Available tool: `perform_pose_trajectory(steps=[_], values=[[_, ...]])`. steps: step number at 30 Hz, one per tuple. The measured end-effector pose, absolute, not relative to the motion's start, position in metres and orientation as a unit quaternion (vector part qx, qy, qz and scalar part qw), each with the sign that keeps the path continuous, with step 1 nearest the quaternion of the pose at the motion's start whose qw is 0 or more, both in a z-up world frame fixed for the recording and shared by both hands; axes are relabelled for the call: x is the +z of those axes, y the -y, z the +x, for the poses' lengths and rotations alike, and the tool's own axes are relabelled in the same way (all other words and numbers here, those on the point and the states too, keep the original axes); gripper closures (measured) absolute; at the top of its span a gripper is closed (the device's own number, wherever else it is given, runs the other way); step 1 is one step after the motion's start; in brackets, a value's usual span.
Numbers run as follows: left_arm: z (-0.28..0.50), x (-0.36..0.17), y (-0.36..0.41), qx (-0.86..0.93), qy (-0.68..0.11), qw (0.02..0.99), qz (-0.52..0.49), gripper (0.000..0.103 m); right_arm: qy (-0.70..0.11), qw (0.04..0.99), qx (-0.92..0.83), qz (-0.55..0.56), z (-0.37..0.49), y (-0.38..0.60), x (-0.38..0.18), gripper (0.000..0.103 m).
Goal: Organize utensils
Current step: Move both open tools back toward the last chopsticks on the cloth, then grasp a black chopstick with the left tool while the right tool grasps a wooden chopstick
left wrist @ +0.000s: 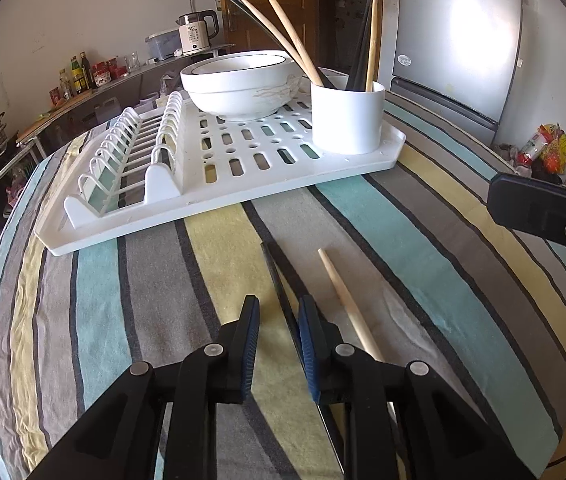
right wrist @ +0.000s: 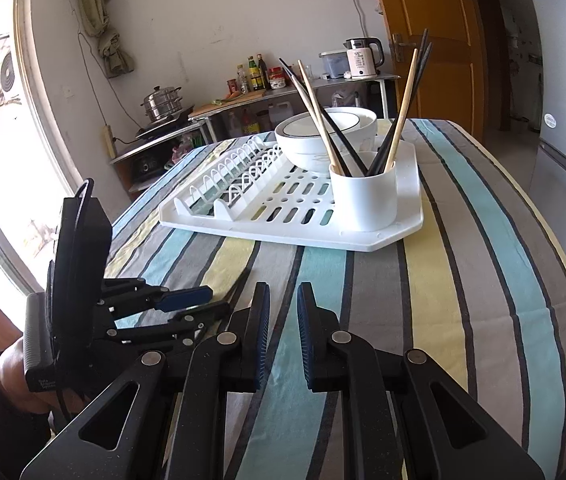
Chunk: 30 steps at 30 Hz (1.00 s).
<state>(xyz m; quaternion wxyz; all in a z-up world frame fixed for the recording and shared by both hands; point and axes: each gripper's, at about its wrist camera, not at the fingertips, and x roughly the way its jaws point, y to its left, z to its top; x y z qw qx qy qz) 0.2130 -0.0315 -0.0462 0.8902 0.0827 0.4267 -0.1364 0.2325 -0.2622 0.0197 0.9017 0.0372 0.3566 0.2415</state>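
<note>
step: left gripper [left wrist: 279, 316] over black chopstick [left wrist: 279, 280], jaws apart, not clamped
right gripper [right wrist: 283, 312]: apart, empty
next: close, carry to cup [left wrist: 347, 120]

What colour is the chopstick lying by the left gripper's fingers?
Black chopstick, lying on the striped cloth beside a pale wooden chopstick. The left wrist view shows it best.

From my right wrist camera I see my right gripper [right wrist: 283, 334] low over the striped tablecloth [right wrist: 463, 280], its jaws slightly apart with nothing between them. To its left, my left gripper [right wrist: 203, 302] lies near the cloth, a dark chopstick [right wrist: 239, 286] by its tips; whether it grips it I cannot tell. Further off sits a white drying rack [right wrist: 363, 240] carrying stacked bowls [right wrist: 315, 136] and a white cup [right wrist: 365, 198] holding black and wooden chopsticks [right wrist: 401, 112]
</note>
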Motion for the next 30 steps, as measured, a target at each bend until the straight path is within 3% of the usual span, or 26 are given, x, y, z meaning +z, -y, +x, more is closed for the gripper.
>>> perform_pose_trajectory(steps=[4,14,17,19,30], values=[[0.208,-0.045,0.011,-0.130,-0.429,0.892,0.067,0.093,-0.375,0.892,0.253,0.022,0.235,0.243,0.010,0.089],[0.209,-0.044,-0.018,-0.150,-0.436,0.887,0.004,0.093,-0.443,0.862,0.244,-0.017,0.266,0.194,-0.030,0.089],[0.212,-0.045,-0.020,-0.150,-0.435,0.888,0.001,0.093,-0.445,0.862,0.239,-0.032,0.270,0.186,-0.032,0.089],[0.215,-0.045,-0.020,-0.149,-0.436,0.888,0.001,0.093,-0.442,0.864,0.233,-0.058,0.271,0.180,-0.032,0.094],[0.226,-0.045,-0.002,-0.157,-0.435,0.887,0.022,0.092,-0.453,0.854,0.243,-0.086,0.275,0.200,-0.028,0.096]])
